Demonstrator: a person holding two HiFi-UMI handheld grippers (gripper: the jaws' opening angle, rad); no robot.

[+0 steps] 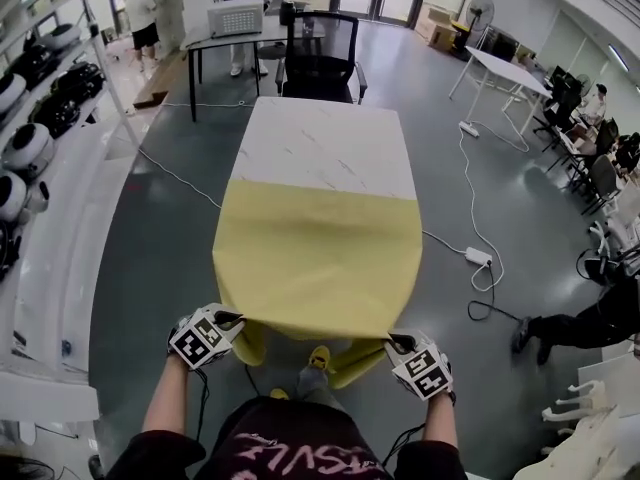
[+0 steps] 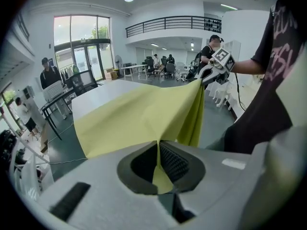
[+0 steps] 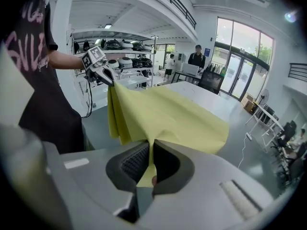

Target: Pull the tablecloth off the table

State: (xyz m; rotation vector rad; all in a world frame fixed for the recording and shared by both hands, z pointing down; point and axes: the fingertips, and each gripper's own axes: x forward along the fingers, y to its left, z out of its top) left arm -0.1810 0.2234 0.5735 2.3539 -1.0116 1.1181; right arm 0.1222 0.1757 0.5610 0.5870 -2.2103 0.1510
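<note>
Between the clamped jaws of the left gripper (image 2: 158,164) sits one near corner of the yellow tablecloth (image 1: 318,263), and the right gripper (image 3: 149,164) pinches the other corner just the same. Ahead of both grippers the cloth runs up onto the table (image 1: 325,143), covering only its near half; beyond that, bare white tabletop.

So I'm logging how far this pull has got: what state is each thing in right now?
tablecloth: partly off, covering only the table's near half, near edge held past the table end.
table: far half bare.
left gripper: shut on the tablecloth's near edge.
right gripper: shut on the tablecloth's near edge.
</note>
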